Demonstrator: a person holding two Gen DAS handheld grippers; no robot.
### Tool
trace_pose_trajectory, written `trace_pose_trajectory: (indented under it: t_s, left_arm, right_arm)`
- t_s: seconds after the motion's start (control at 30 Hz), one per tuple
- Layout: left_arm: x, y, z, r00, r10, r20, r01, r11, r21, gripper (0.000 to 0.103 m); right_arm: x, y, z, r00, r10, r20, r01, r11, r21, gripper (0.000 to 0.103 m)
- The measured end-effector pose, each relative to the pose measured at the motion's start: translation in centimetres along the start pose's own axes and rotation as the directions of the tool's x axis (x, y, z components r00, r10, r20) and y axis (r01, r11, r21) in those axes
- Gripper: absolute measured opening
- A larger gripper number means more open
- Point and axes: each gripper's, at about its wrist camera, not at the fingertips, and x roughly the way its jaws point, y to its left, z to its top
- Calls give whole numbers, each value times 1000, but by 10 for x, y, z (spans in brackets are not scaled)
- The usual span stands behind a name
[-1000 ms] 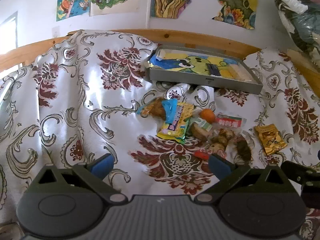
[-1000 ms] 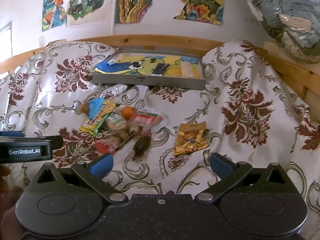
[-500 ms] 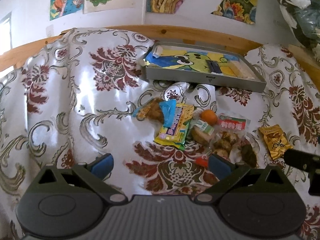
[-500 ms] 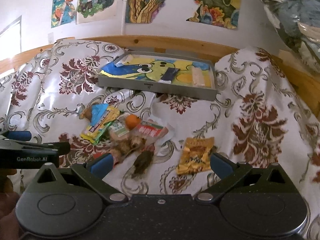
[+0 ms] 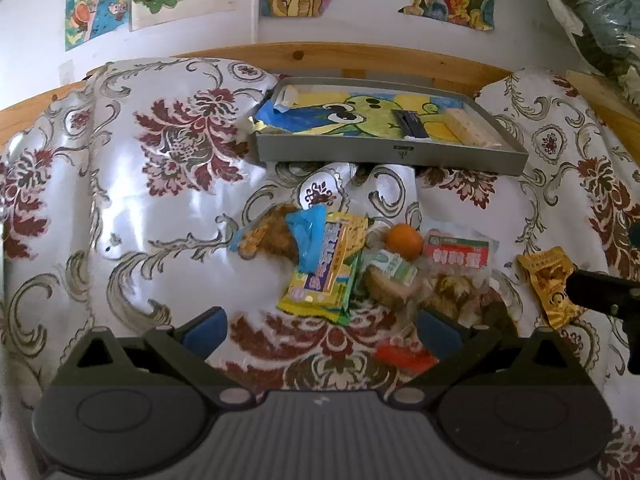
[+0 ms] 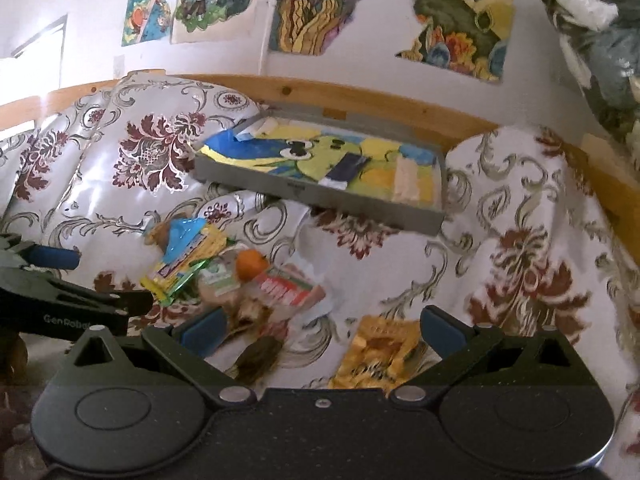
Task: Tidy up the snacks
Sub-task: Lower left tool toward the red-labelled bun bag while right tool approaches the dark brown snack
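**Both grippers wide over snack pile; tray at far edge**

Left gripper (image 5: 322, 322): fingers wide, nothing between them. It hangs over the near edge of the snack pile (image 5: 360, 268); its right finger (image 5: 438, 330) overlaps a red wrapper (image 5: 404, 354).

Right gripper (image 6: 322, 326): fingers wide, empty, straddling a dark snack (image 6: 258, 356) and the gold packet (image 6: 380, 354). Contact cannot be judged; this view is motion-blurred.

Pile sits mid-cloth (image 5: 132, 200): yellow bar (image 5: 328, 268), blue wrapper (image 5: 308, 236), orange (image 5: 404, 240), red-label bag (image 5: 458, 254). The gold packet lies apart, right of the pile. Grey tray (image 5: 384, 154) is beyond the pile, against the wooden rail (image 5: 360, 56), holding a black bar (image 5: 410, 124) and a pale wafer (image 5: 472, 132).

Open room: a broad bare stretch of cloth left of the pile; a narrower strip between pile and tray front. The cloth rises in a fold to the right of the tray.

Versus 0.5 s ago: both grippers have moved closer to the pile, so snacks sit lower and larger in each view. Finger spread is unchanged. The snacks have not moved.
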Motion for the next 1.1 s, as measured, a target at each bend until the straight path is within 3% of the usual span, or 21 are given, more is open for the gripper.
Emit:
trace_pose_trajectory:
  t_s: [0.13,0.6,0.77,0.9,1.1]
  left_arm:
    - [7,-2,5,1000,-3,-3,3,1000,2,103]
    - [27,6,10,999,-22,-45,20,999,-33,103]
    - [28,13,9,991,-113,-66,105,989,-107,103]
    - [33,8,11,982,-169,-88,161,983,-92,103]
    - [50,-5,15,951,-265,-162,257,964,-69,102]
  right_arm:
    - [9,-2,-1,1000,-13,-9,13,999,-37,102]
    - [44,19,-14,992,51,-114,-63,993,-104,102]
    - [55,27,-16,988,77,-130,-92,989,-115,92]
    - [65,30,-19,982,95,-164,-113,988,-104,82]
    - [75,36,-25,969,116,-218,-139,986,-93,72]
